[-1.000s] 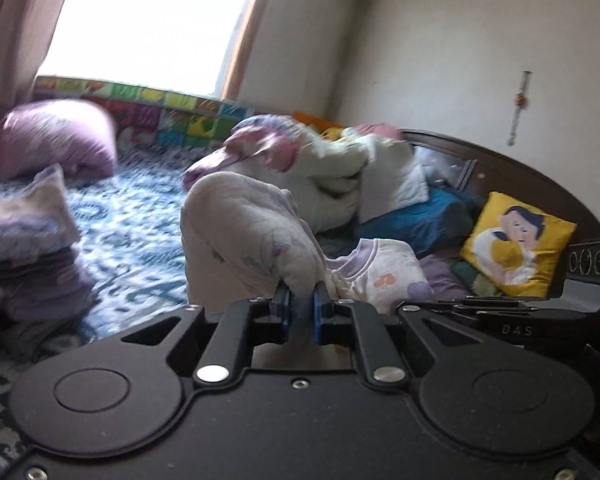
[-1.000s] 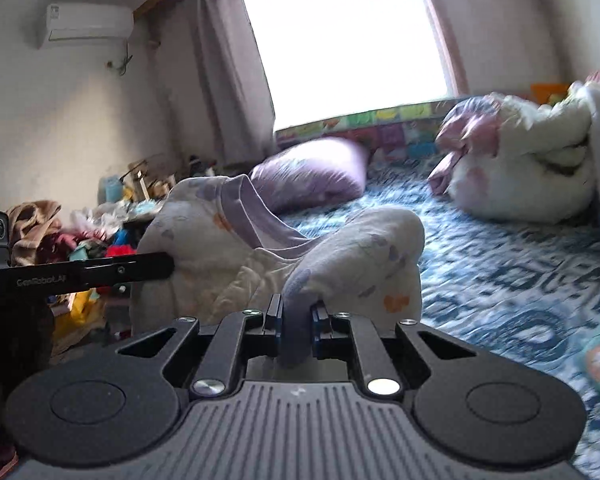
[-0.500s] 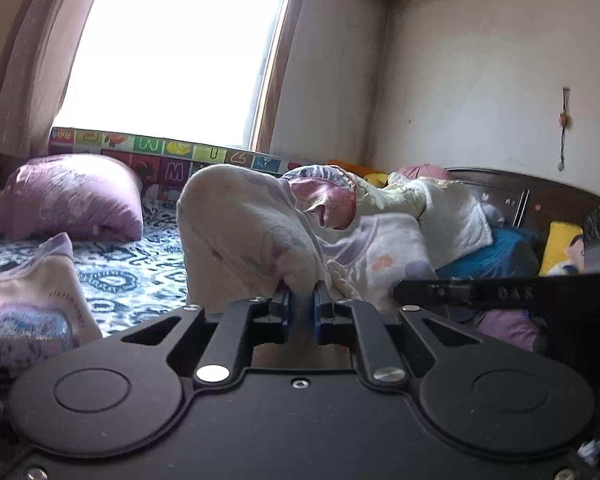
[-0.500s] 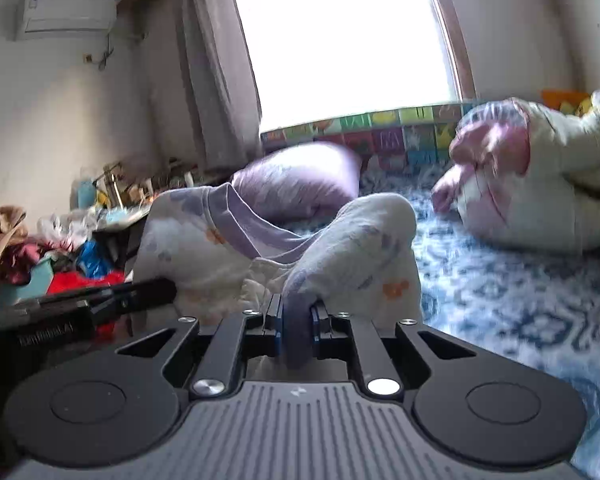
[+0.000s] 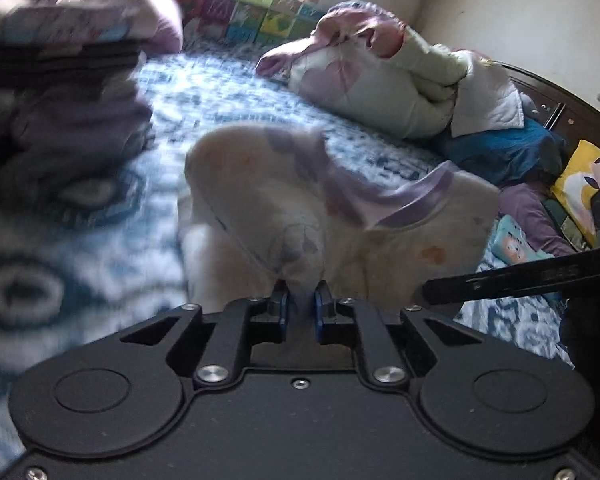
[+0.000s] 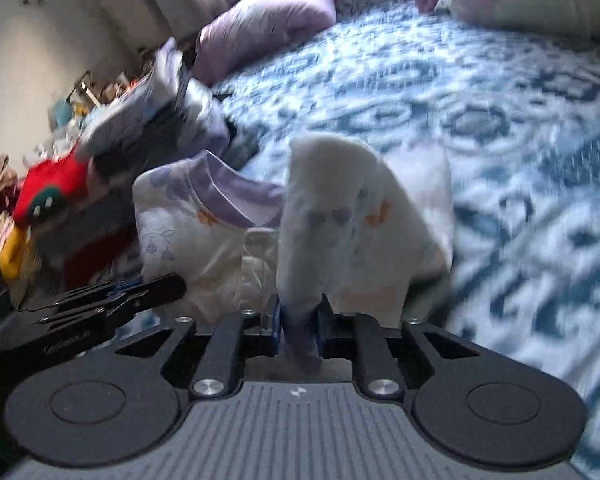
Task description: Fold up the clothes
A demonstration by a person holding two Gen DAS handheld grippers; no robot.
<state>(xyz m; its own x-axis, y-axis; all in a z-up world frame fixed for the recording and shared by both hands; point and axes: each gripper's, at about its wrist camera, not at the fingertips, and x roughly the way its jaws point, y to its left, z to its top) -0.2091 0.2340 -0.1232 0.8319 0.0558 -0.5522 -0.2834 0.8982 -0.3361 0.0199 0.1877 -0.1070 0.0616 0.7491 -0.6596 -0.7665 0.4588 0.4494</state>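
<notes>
A cream pyjama top (image 5: 284,208) with purple and orange prints and a lilac collar hangs between my two grippers over the blue patterned bed (image 5: 100,216). My left gripper (image 5: 300,304) is shut on one edge of it. My right gripper (image 6: 298,320) is shut on the other edge of the same top (image 6: 340,224). Each gripper shows at the side of the other's view, the right one in the left wrist view (image 5: 520,280) and the left one in the right wrist view (image 6: 100,300).
A stack of folded clothes (image 5: 60,92) sits on the bed at the left, also in the right wrist view (image 6: 160,112). A rolled duvet (image 5: 380,76), a purple pillow (image 6: 260,28), a yellow cushion (image 5: 584,184) and clutter (image 6: 28,200) beside the bed surround the spot.
Both grippers have tipped down from facing the window toward the bed, carrying the top lower and forward. Both stay shut on it. The views are blurred by the motion.
</notes>
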